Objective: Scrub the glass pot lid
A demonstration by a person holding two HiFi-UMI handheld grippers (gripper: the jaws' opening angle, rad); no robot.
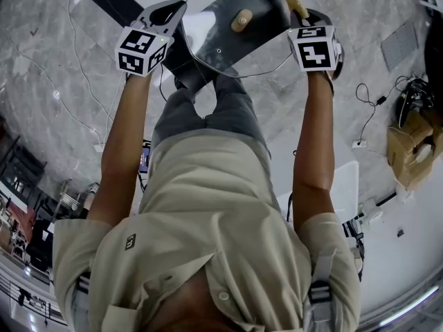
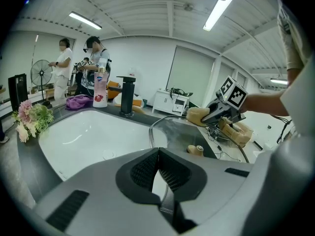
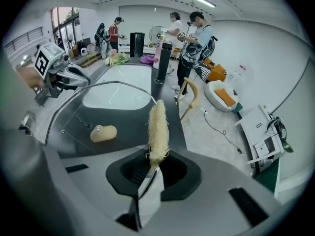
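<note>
- Round clear glass pot lid with a metal rim was held up in the air in front of the person, between the two grippers and close to the white sink basin. It rested on nothing.
- Its small beige knob faced up toward the head camera, and the pane sat tilted.
- Left gripper: jaws nearly together, pinching the lid's rim at its left edge. This was probably the anchoring hold, steadying the lid against rubbing pressure.
- Right gripper: jaws clamped on the lower end of a pale yellow fibrous loofah scrubber, which stuck out beyond the tips.
- The scrubber lay at the lid's right rim, opposite the holding side. Contact looked likely there, though I could not be sure of it.
- Gripping from opposite edges left the pane between them free for strokes.
- Left arm and right arm were stretched forward and roughly parallel, with the elbows only slightly bent and the grippers level with each other.
- People stood beyond the sink.
</note>
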